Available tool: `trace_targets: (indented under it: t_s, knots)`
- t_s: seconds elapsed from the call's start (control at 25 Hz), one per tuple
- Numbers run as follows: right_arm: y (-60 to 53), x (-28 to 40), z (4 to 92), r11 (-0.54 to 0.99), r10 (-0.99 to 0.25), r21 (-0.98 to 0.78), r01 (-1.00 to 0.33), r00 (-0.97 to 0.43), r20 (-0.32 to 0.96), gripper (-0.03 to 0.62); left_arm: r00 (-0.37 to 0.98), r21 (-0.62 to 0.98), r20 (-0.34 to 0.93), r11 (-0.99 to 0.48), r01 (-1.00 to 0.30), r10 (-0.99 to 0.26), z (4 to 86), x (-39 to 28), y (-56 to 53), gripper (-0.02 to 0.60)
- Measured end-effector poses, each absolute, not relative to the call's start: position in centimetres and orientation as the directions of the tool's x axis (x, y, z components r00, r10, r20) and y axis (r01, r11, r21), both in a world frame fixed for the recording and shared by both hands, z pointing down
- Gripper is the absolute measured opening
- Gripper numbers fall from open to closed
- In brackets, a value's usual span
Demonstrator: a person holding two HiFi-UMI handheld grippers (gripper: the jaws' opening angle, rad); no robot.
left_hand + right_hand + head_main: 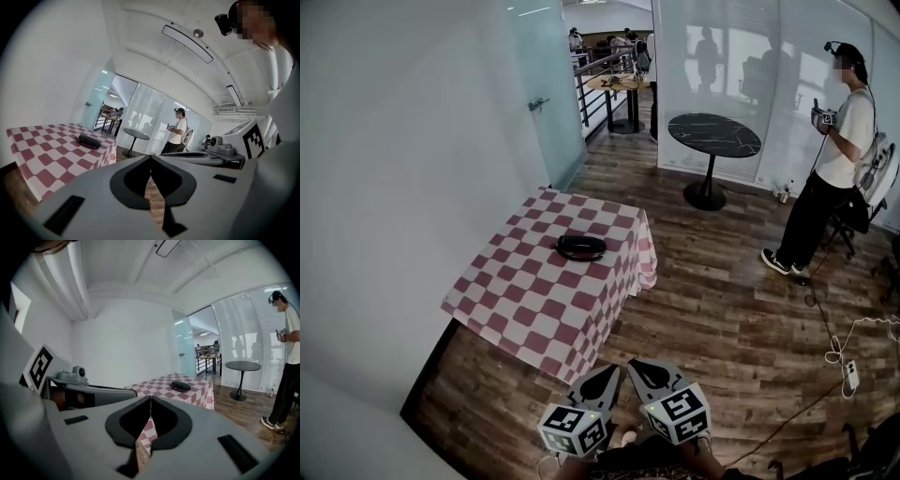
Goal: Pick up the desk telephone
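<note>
at the bottom edge of the head view the two grippers sit side by side, close to the person's body and above the wood floor (722, 309). the left gripper (609, 373) has its jaws pressed together tip to tip. its own view shows only a thin slit between them, with floorboards behind it and nothing held. the right gripper (637, 367) is closed and empty in the same way. in its own view the tips meet, and checked cloth shows through the slit below them. each gripper carries its marker cube at the rear, and the two noses lie just beside each other, pointing towards the table.

the table (553, 309) comes next. it stands against the white wall (394, 169) under a red and white checked cloth that hangs over its sides. the desk telephone (581, 247) lies flat on the cloth, a dark, low, oval shape near the middle of the top. it is well apart from both grippers and nothing touches it.

further on, a round black table (714, 134) stands on a single pedestal in front of a frosted glass partition. to its right a standing person (834, 159) in a white shirt and dark trousers holds a device in both hands. a power strip (851, 375) with white cable lies on the floor at the right. farthest off, past a glass door (546, 84), there is a railing and a wooden table (619, 84).
</note>
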State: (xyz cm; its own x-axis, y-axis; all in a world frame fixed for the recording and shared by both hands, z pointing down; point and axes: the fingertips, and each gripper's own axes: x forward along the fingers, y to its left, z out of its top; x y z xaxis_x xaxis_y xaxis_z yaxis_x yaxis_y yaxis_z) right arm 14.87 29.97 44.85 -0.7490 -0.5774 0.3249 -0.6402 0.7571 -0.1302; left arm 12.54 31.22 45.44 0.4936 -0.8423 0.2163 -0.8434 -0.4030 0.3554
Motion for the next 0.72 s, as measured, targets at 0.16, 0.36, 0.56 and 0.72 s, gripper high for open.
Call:
trace_targets:
  t_s: [0.16, 0.36, 0.56, 0.72]
  knots:
    - [27.8, 14.9, 44.5, 0.773, -0.560, -0.129, -0.621, -0.763, 0.322, 0.020, 0.477, 0.359, 0.215, -0.386, -0.850, -0.852, 45.2, 12.8, 29.2, 0.009]
    - [25.1, 15.2, 44.0, 0.794, -0.533, -0.134, -0.593, -0.785, 0.316, 0.020, 0.448, 0.359, 0.218, -0.356, -0.863, -0.867, 44.9, 13.3, 26.7, 0.009]
    - [22.8, 15.7, 43.7, 0.812, -0.507, -0.137, -0.568, -0.801, 0.317, 0.020, 0.422, 0.358, 0.222, -0.329, -0.874, -0.879, 44.6, 13.9, 24.4, 0.009]
    - [21.1, 16.2, 43.4, 0.824, -0.490, -0.134, -0.550, -0.812, 0.316, 0.020, 0.407, 0.355, 0.225, -0.315, -0.880, -0.885, 44.4, 14.4, 22.4, 0.009]
